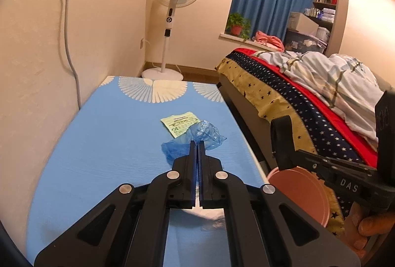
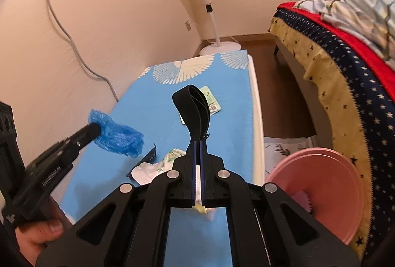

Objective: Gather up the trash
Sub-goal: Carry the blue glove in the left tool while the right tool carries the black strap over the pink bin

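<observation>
Right tool [image 2: 197, 143], pink basin [image 2: 328, 183] beside

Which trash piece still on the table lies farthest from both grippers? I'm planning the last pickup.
The pale green printed paper slip, lying flat beyond the held blue plastic bag. The white wrapper and small black scrap lie nearer.

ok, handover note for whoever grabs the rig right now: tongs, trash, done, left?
Left tongs: shut on the blue plastic bag, held above the table.
Right tongs: shut on a black band loop.
Pink basin sits on the floor right of the table, beside the bed; something purple shows inside.
Done: two pieces picked up.
Left: drop both, probably into the basin; then the green leaflet, white wrapper and black scrap on the table.
</observation>
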{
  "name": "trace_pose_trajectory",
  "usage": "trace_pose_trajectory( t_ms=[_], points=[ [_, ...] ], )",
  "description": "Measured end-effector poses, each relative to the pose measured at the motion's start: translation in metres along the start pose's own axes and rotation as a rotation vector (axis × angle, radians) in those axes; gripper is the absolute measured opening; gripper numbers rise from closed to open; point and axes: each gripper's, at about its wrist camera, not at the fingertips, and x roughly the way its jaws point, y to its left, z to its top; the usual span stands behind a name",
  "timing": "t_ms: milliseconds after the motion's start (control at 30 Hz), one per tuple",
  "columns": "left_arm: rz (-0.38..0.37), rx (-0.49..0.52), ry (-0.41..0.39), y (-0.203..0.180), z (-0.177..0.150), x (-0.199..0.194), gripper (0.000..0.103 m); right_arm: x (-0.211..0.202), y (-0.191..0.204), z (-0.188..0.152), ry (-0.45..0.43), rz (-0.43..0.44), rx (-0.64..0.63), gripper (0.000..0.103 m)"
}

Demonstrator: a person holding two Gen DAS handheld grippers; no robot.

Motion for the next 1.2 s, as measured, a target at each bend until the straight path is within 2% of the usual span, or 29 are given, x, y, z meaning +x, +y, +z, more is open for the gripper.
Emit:
trace_pose_trajectory(
  t_ms=[200, 467, 1200],
  points=[
    [-0.014, 0.007, -0.012, -0.009, -0.009, -0.022, 0.001, -0.035, -0.003, -0.012, -0.029, -0.038, -0.016, 0.003],
    [-0.023, 0.013, -0.029, -0.017, -0.015, -0.042, 0.001, -0.066, -0.021, -0.027, -0.058, -0.077, 0.028, 0.003],
    [-0.093, 0.077, -0.019, -0.06, -0.033, -0.04, 0.001, -0.09, -0.057, -0.043, -0.103, -0.209, 0.08, 0.003]
  ],
)
